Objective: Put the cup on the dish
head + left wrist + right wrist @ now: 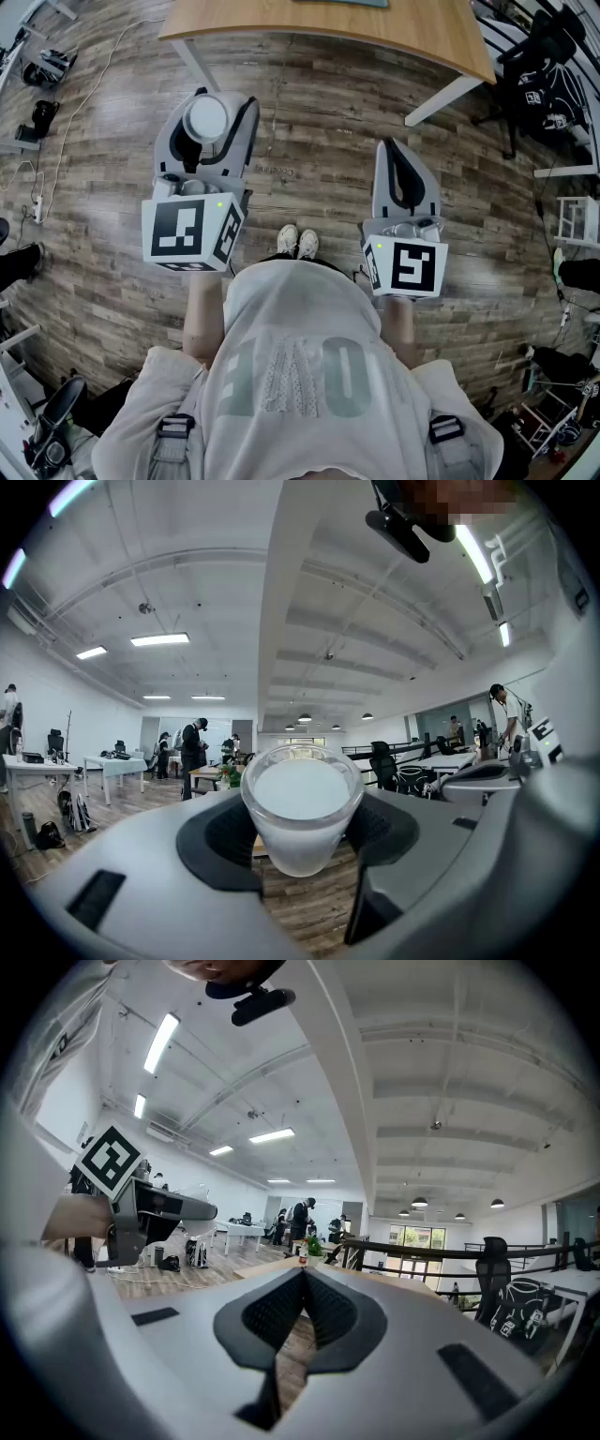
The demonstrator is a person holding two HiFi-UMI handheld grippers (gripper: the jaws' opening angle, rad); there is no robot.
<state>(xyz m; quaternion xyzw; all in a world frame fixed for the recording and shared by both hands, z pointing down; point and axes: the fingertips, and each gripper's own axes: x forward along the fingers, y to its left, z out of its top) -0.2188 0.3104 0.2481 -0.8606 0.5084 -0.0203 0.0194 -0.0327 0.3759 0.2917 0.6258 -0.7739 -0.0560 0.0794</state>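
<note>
The cup (300, 808) is of frosted, milky white material, half see-through, with a round thick rim and a wall that gets narrower toward the other end. The left tool (221, 105) pinches it: the two jaws stand wide, and their black ribbed pads press the cup's wall from both sides. The cup is in the air over the floor (309, 131), a little before the near edge of the worktop (328, 23).

The right tool (302, 1283) holds nothing; its jaws are pressed together and the dark ribbed pads meet at the tips. Both tools have smooth grey shells, and each carries a white cube with black square markers (187, 234).

The worktop is a light wooden board on slanted white legs. The floor is of grey-brown planks with a rough grain. The person's pale shoes (297, 242) stand between the two tools. A thin cable (84, 84) runs over the floor on the left, and a black office chair (544, 56) stands on the right, beside the worktop. Far in the room, some people stand near other tables.
</note>
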